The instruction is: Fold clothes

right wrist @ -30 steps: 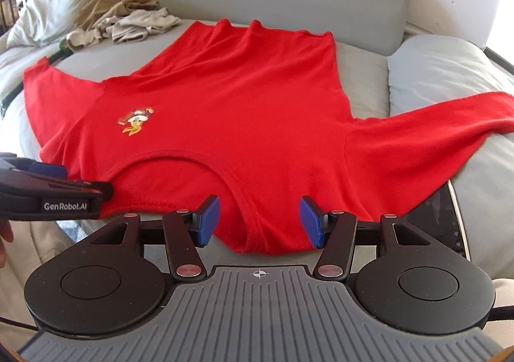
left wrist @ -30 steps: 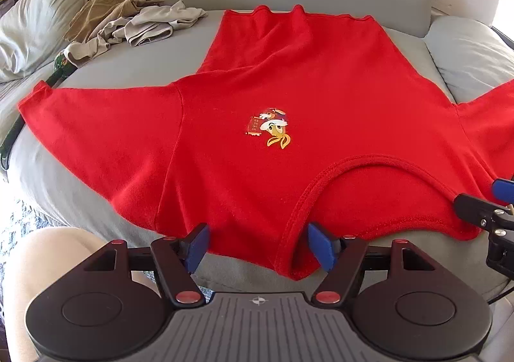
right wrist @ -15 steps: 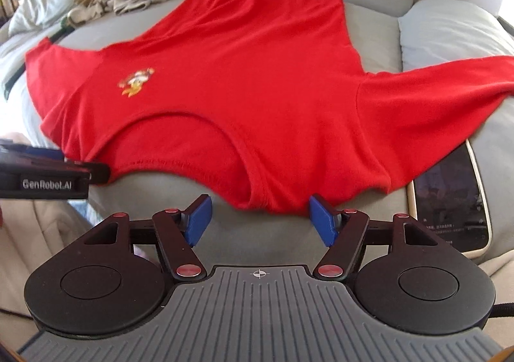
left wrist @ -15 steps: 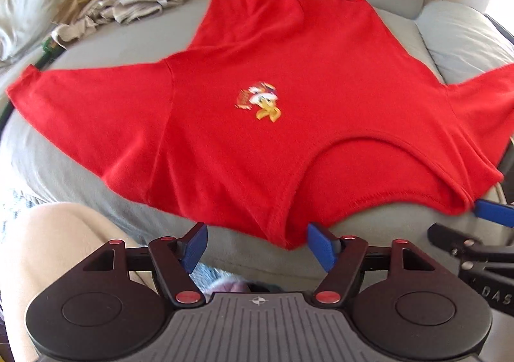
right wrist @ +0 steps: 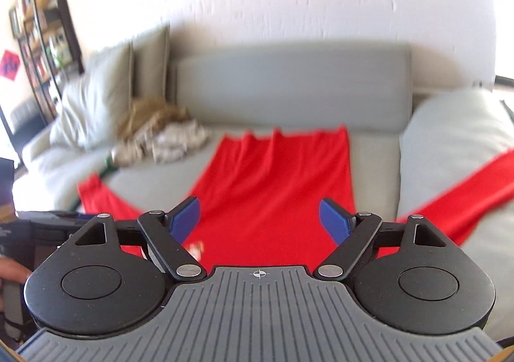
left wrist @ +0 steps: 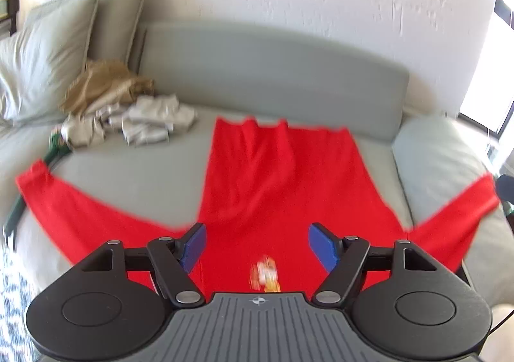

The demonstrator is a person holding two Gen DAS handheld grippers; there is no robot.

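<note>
Compared w/ the frames 0.5 s ago, both cameras are raised and tilted up: the wall and the sofa backrest (left wrist: pixel 273 72) are now seen, and the neckline, close in front of the fingers before, is no longer seen. Both views are blurred now.

The left gripper (left wrist: pixel 257 244) is held wide open, nothing between its blue pads (left wrist: pixel 192 246). The right gripper (right wrist: pixel 259 222) is also spread open and empty.

The red shirt (left wrist: pixel 273 188) is laid flat on the grey sofa seat, hem toward the backrest, w/ a few soft wrinkles. Its sleeves are spread to both sides, one up over the cushion (left wrist: pixel 443 162) at the right. The small printed logo (left wrist: pixel 265 276) is just above the left gripper body. A pile of beige and grey clothes (left wrist: pixel 128 108) is seen at the back left, apart from the shirt.
</note>
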